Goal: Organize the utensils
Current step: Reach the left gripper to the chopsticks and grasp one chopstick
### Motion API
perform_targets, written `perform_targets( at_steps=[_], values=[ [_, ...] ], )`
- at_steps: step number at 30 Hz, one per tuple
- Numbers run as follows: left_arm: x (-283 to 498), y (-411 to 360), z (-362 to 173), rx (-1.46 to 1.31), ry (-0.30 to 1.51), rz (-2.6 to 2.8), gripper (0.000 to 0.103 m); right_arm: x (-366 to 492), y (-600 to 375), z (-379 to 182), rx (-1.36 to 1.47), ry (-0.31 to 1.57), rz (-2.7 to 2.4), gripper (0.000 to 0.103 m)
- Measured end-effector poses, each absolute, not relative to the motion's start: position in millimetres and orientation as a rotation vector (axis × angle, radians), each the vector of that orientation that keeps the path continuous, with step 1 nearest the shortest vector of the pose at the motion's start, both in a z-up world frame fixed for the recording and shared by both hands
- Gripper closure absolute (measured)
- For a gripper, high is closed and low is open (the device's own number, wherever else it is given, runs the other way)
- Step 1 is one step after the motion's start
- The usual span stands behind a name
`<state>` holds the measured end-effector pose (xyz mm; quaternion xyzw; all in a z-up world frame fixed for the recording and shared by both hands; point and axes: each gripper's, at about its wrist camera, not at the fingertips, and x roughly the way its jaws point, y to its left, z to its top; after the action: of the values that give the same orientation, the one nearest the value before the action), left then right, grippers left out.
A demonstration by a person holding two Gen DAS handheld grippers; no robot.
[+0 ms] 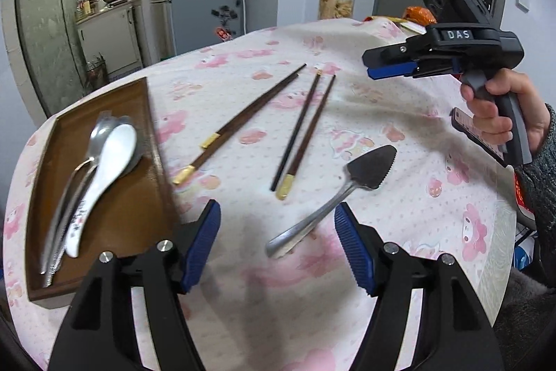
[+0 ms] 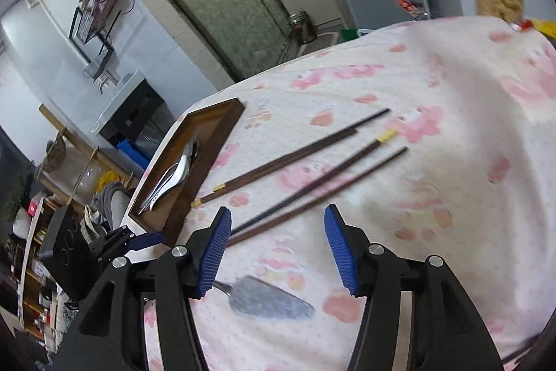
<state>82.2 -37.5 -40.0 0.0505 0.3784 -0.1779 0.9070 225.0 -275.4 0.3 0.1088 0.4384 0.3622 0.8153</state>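
The spoons (image 1: 100, 159) were already laid in the tray (image 1: 142, 207) — the cake server (image 1: 333, 197) seemed next. Both grippers — left (image 1: 278, 246), right (image 2: 276, 252) — were held released, empty; a grasp on its handle was called for.

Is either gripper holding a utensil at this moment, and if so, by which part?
Nothing is held. The left gripper is open over the cake server handle, not closed on it; the right gripper is open and empty above the tablecloth.
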Motion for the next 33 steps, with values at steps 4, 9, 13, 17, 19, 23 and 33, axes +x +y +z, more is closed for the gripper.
perform_targets(
  at_steps=[4, 9, 13, 17, 19, 23, 33],
  values=[
    [90, -47, -42, 0.127, 0.781, -0.372, 0.032, 225, -292, -6, 0.253, 0.935, 0.761, 0.046],
    [114, -59, -46, 0.156, 0.829, -0.364, 0.055, 230, -296, -16, 0.271, 0.947, 0.771, 0.046],
    [113, -66, -50, 0.179, 0.847, -0.361, 0.053, 237, -295, -22, 0.272, 0.952, 0.780, 0.046],
    [119, -63, -56, 0.170, 0.881, -0.338, 0.060, 243, -295, -27, 0.297, 0.958, 0.787, 0.046],
    [119, -62, -56, 0.141, 0.888, -0.361, 0.071, 244, -295, -28, 0.302, 0.959, 0.793, 0.046],
    [120, -69, -55, 0.157, 0.885, -0.355, 0.069, 247, -296, -30, 0.307, 0.961, 0.795, 0.046],
    [123, -80, -55, 0.161, 0.895, -0.379, 0.067, 251, -304, -31, 0.331, 0.958, 0.793, 0.046]
  ],
)
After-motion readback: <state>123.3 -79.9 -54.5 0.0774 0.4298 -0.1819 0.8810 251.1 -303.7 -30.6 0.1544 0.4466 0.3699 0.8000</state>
